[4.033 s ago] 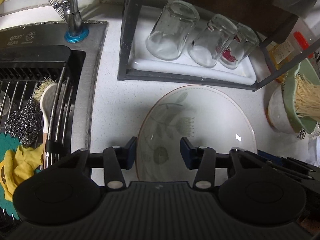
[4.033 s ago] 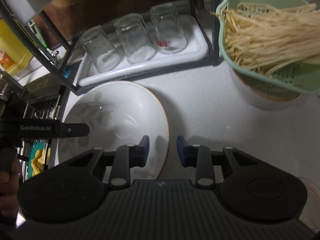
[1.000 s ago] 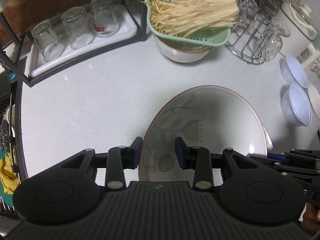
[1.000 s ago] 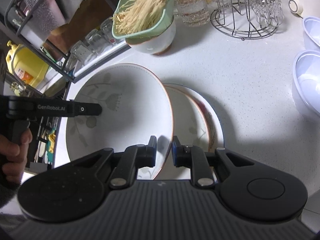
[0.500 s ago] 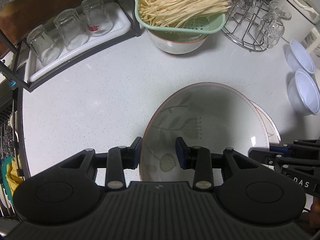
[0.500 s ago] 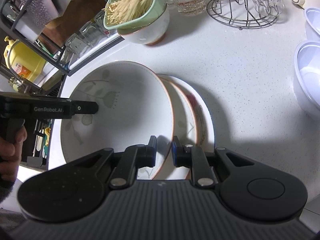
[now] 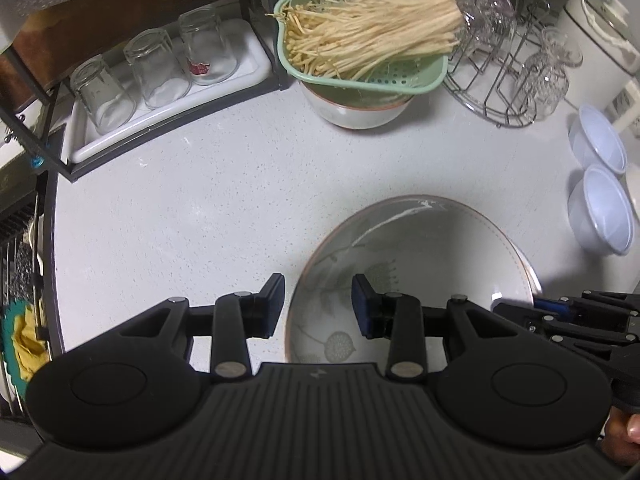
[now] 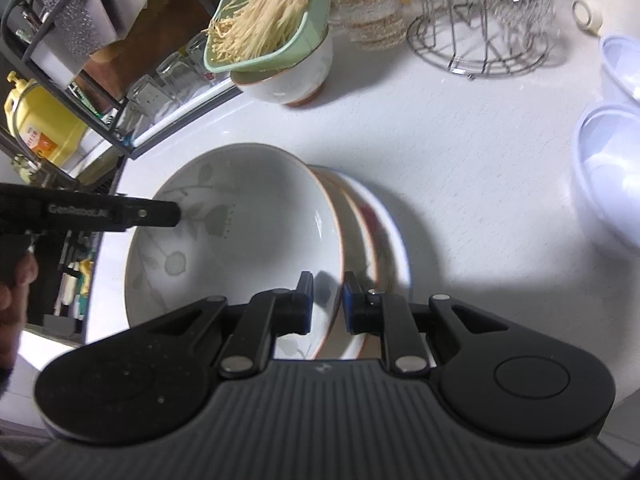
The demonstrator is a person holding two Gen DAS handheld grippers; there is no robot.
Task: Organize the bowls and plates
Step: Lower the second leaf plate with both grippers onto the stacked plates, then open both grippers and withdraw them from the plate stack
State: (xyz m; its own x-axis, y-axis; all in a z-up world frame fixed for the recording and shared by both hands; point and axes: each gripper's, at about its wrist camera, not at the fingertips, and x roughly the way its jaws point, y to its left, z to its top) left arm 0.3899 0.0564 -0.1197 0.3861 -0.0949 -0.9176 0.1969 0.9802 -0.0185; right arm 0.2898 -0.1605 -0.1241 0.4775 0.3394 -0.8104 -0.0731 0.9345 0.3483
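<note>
A large white bowl (image 7: 416, 264) with a grey leaf pattern and a brown rim is held between both grippers. My left gripper (image 7: 318, 306) is shut on its left rim, one finger outside and one inside. My right gripper (image 8: 326, 304) is shut on the opposite rim of the bowl (image 8: 248, 232). The bowl sits over a stack of plates (image 8: 384, 240) with a red pattern, offset to their left. I cannot tell whether it rests on them. In the left wrist view only a sliver of the plates (image 7: 530, 276) shows, and the right gripper's arm (image 7: 568, 312) reaches in from the right.
A green colander of enoki mushrooms (image 7: 360, 52) sits on a white bowl at the back. Upturned glasses (image 7: 160, 68) stand on a tray in a black rack. A wire rack of glassware (image 7: 512, 80) and two small white bowls (image 7: 600, 208) lie right. The sink rack (image 7: 20, 248) is far left.
Both grippers carried the bowl from beside the sink rightwards across the counter to the plate stack. Over the last second it shifted only slightly, and more plate rim now shows beside it.
</note>
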